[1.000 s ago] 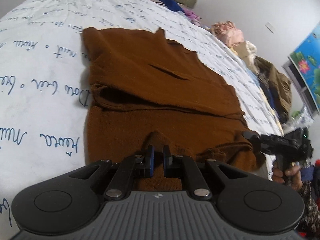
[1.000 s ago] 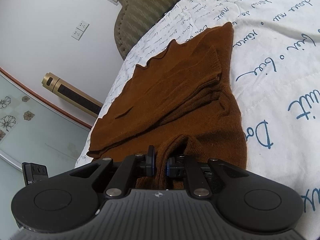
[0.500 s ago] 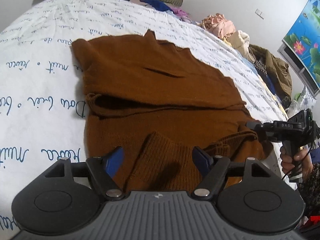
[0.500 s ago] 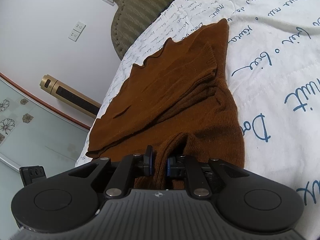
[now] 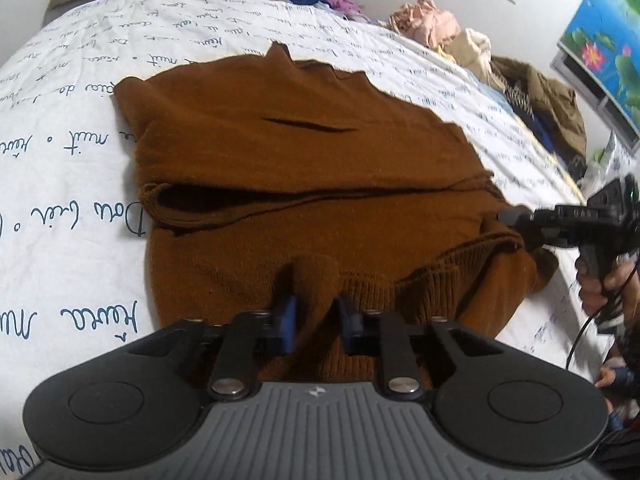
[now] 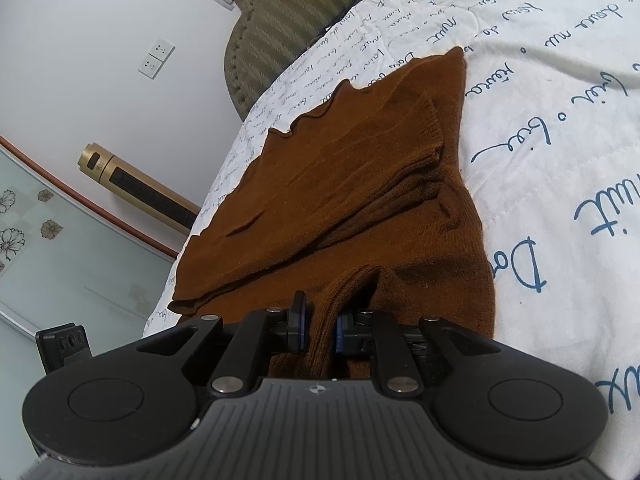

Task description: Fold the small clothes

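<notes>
Brown sweater (image 5: 304, 176) lies on the white bedspread (image 5: 68, 160) with blue script, part folded already, a sleeve laid across the body. Left gripper (image 5: 316, 322) is closing on a raised fold of the ribbed hem at the near edge, knit bunched between the blue pads. Right gripper (image 6: 318, 320) is clamped on another bunch of the same hem, further along the edge (it also shows in the left view, at the sweater's right corner). Risks, as I judge them: the left pinch may catch only the top layer, so the lower layer stays behind on a lift and the fold comes out crooked. Uneven pull between the two hands could stretch the loose knit or skew the hem. The sleeve fold across the middle looks slack and could slide open if the cloth is dragged rather than lifted.
</notes>
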A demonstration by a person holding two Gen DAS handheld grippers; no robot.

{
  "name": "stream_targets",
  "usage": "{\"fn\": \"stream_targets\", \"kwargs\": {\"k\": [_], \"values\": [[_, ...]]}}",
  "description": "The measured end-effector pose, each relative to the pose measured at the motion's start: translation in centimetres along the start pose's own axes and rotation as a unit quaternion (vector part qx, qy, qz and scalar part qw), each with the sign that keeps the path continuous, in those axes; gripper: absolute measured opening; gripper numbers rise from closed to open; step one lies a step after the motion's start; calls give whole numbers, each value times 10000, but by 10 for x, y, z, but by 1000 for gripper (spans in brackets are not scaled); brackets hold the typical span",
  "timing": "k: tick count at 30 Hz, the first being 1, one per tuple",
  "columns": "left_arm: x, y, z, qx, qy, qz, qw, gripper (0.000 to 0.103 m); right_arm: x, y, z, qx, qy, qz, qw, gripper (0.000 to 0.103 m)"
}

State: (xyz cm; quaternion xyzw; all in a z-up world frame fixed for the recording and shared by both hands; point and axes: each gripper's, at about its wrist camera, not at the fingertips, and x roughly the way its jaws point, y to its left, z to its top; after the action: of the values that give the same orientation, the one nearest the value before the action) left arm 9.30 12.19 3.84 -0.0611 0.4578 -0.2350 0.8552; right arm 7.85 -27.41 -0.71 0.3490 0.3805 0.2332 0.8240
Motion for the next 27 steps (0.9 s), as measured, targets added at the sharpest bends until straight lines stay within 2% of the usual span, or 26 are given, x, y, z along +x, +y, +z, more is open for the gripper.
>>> {"fn": "stream_targets", "kwargs": {"k": [3,8,12,15,21,27], "values": [[-4,5,0,-235,-143,13,9996,8,-2,2,1,-31,-65,18,10000,16],[-9,2,-1,-332,-346,77,9988,8,-5,9,4,-134,-149,74,9998,15],[-19,-1,1,-410,-571,-50,9975,7,-8,9,7,-102,-235,121,9996,14],[-24,-2,6,-465,-720,-10,9963,7,-9,9,9,-67,-291,163,9994,14],[-32,8,15,-863,-1065,-19,9906,7,-14,12,21,110,-514,396,9978,14],[-31,21,31,-1238,-1370,109,9827,7,-5,6,41,346,-726,394,9960,14]]}}
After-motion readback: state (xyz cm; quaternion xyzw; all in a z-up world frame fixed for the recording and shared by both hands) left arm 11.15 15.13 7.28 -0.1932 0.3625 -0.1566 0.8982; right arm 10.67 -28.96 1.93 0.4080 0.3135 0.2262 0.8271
